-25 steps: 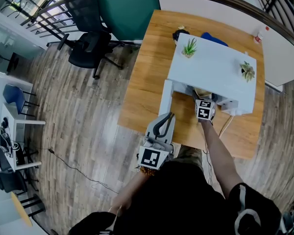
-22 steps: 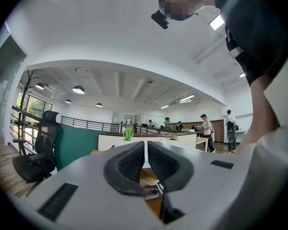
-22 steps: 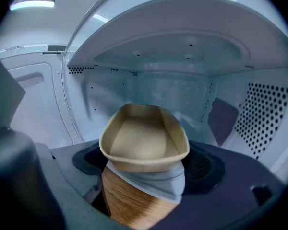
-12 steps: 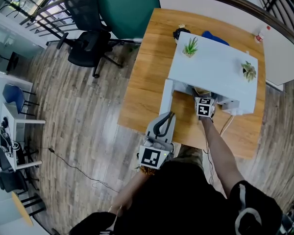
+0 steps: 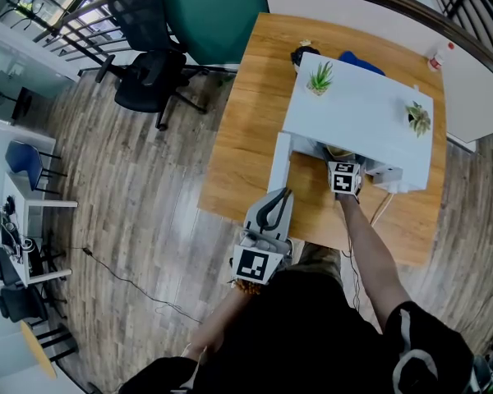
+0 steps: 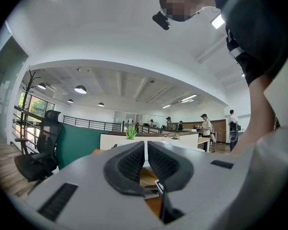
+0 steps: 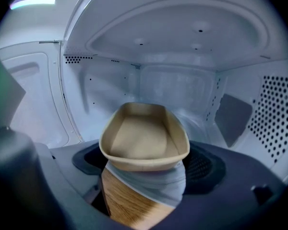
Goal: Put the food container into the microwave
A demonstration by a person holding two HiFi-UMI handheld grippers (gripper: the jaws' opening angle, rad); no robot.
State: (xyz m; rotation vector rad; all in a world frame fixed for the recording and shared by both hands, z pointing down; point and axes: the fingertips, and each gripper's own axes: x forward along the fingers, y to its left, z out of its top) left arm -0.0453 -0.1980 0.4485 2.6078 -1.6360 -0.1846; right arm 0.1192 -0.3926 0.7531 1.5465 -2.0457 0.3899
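Observation:
A beige, empty food container [image 7: 144,140] sits between the jaws of my right gripper [image 7: 144,169], which is shut on it. The container is tilted slightly and held at the mouth of the white microwave [image 7: 182,80], its far end inside the cavity. In the head view, the right gripper [image 5: 340,161] reaches into the front opening of the microwave [image 5: 357,113], and only a sliver of the container [image 5: 338,152] shows. The microwave door [image 5: 278,164] stands open at the left. My left gripper [image 5: 281,197] hangs back by the table's near edge, shut [image 6: 146,152] on nothing.
The microwave stands on a wooden table [image 5: 246,138]. Two small potted plants [image 5: 319,79] [image 5: 416,118] sit on its top. A blue thing [image 5: 357,62] lies behind it. A cable [image 5: 378,212] runs off its right front. A black office chair [image 5: 144,76] stands at the far left.
My right gripper has moved a little forward with the container, deeper into the microwave's opening. The left gripper has not moved.

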